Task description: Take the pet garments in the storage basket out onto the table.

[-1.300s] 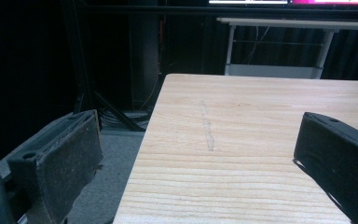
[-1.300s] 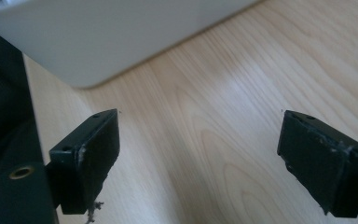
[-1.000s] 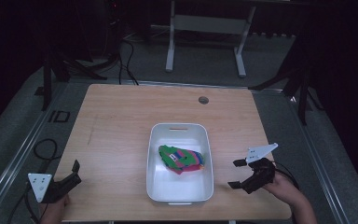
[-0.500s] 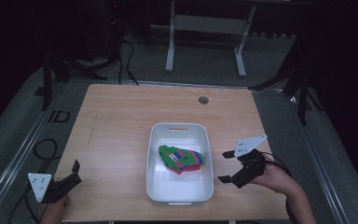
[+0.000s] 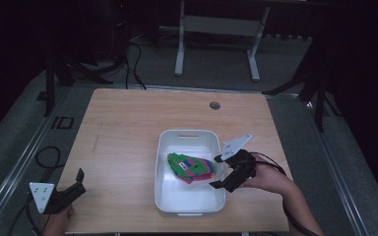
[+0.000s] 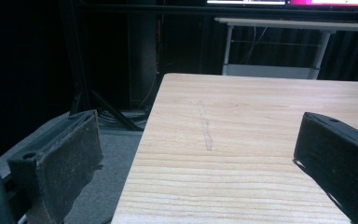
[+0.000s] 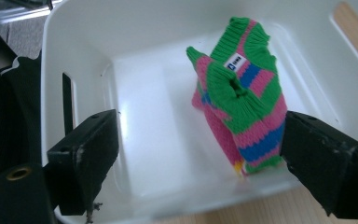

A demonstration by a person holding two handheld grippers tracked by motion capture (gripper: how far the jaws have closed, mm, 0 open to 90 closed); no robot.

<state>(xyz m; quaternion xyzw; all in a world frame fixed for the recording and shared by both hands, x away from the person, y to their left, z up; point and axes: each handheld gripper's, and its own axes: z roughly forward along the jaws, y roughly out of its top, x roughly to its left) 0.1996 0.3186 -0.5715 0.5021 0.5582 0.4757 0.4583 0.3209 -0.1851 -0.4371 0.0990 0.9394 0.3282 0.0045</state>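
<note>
Right tool (image 5: 217, 171), jaws spread, at the white plastic tub's (image 5: 187, 136) rim beside the green-pink-blue striped knitted garment (image 5: 191, 167); left tool (image 5: 78, 182) spread too

dark room, grey floor (image 5: 285, 64), white frame (image 5: 216, 29) behind wooden table (image 5: 128, 128).

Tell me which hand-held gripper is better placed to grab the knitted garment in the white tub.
Right. The right hand-held gripper is open at the tub's rim, facing the striped garment; the left hand-held gripper sits at the table's near-left corner.
</note>
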